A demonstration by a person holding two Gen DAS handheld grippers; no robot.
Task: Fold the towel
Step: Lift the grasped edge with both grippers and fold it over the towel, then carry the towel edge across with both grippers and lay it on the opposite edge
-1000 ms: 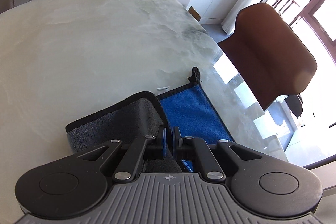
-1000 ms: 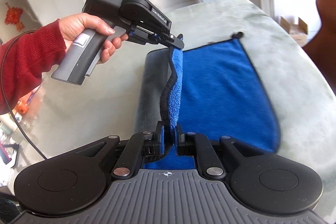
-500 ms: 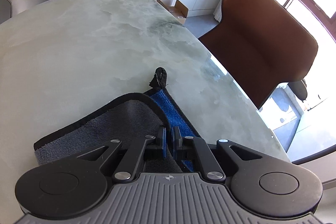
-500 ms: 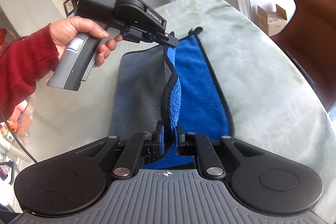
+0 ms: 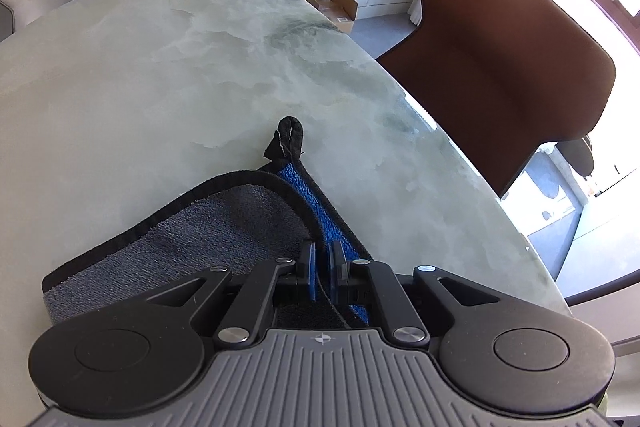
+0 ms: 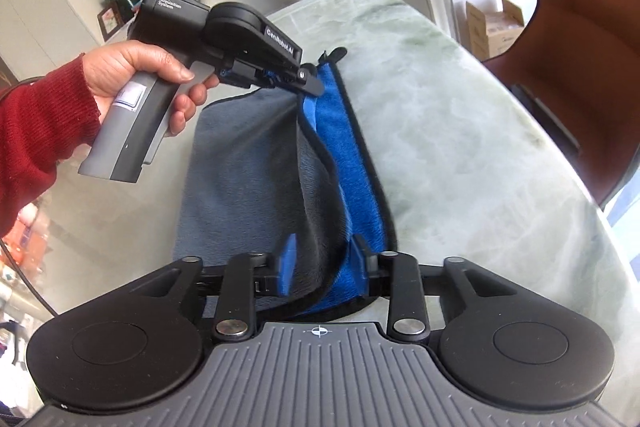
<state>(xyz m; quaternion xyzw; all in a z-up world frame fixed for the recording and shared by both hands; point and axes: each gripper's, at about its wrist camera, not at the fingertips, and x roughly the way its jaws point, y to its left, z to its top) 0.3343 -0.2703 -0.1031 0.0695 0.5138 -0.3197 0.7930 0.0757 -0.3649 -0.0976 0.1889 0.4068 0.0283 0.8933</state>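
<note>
right gripper [image 6: 322, 259] jaws wide | left gripper [image 5: 322, 267] jaws pinching towel [image 6: 248, 179] | brown chair [image 5: 512, 67] beside table [image 5: 160, 87]

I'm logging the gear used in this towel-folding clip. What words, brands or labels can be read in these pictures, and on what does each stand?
"DAS": white letters on the black body of the left gripper, seen in the right wrist view.
Three small lines under "DAS": too small to read surely.
"GenRobot.AI": on the side of the same gripper's rounded black housing.
White sticker on its grey handle: no readable text.
Left wrist view: no text.
</note>
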